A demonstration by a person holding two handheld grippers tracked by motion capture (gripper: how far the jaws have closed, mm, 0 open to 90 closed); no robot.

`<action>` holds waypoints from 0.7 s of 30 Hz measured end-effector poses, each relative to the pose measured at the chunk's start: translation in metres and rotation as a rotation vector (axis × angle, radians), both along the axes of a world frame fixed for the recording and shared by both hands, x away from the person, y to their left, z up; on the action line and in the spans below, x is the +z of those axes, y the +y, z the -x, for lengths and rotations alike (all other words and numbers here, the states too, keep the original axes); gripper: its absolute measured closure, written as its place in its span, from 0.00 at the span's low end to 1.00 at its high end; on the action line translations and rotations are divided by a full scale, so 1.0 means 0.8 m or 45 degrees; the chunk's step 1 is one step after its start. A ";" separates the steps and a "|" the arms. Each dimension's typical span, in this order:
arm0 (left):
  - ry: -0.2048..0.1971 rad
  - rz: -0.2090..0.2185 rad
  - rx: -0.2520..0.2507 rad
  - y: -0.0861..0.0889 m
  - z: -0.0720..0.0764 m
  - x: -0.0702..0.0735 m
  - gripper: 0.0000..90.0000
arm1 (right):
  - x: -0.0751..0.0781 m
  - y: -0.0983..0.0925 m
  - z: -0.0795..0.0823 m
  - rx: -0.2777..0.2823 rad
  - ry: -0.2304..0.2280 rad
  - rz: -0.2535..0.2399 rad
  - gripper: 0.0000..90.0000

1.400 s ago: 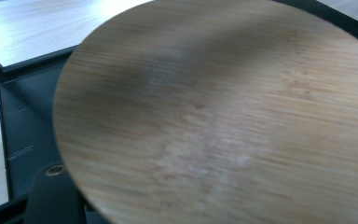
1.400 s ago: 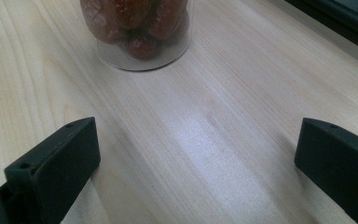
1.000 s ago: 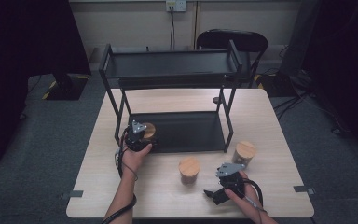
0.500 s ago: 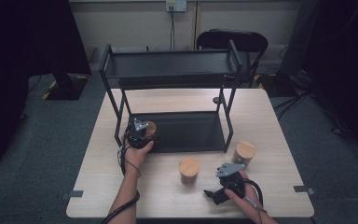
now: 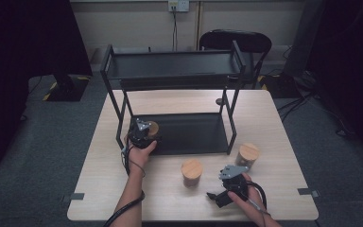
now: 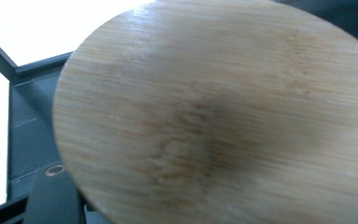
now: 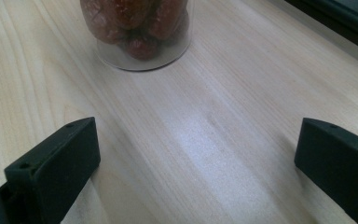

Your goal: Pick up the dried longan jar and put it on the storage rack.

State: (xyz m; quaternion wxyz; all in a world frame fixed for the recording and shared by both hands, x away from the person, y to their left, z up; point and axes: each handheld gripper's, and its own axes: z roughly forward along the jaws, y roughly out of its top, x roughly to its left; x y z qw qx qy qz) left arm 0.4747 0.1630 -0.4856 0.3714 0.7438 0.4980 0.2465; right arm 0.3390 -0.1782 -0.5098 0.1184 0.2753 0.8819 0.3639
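Left gripper [image 5: 144, 135] is clamped on a jar [image 5: 152, 128] at the left front corner of the rack's [image 5: 179, 75] lower shelf; right gripper [image 5: 220, 196] rests wide open on the table [image 5: 104, 189], facing another jar [image 5: 192, 172]

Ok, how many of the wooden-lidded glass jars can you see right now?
3. One wooden-lidded glass jar sits at the black metal shelf rack's lower tier, left end, under the left tool. One stands mid-table; one by the rack's right leg. The rack might hide others.
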 end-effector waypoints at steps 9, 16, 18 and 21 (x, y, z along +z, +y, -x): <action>-0.007 -0.030 0.027 -0.006 -0.012 0.000 0.29 | 0.000 0.000 0.000 0.000 0.000 0.000 0.00; -0.012 -0.028 0.066 -0.008 -0.021 -0.001 0.29 | 0.000 0.000 0.000 0.000 0.000 0.000 0.00; -0.011 -0.030 0.074 -0.008 -0.022 -0.001 0.29 | 0.000 0.000 0.000 0.000 0.000 0.000 0.00; -0.008 -0.032 0.087 -0.008 -0.025 -0.001 0.29 | 0.000 0.000 0.000 0.000 0.000 0.000 0.00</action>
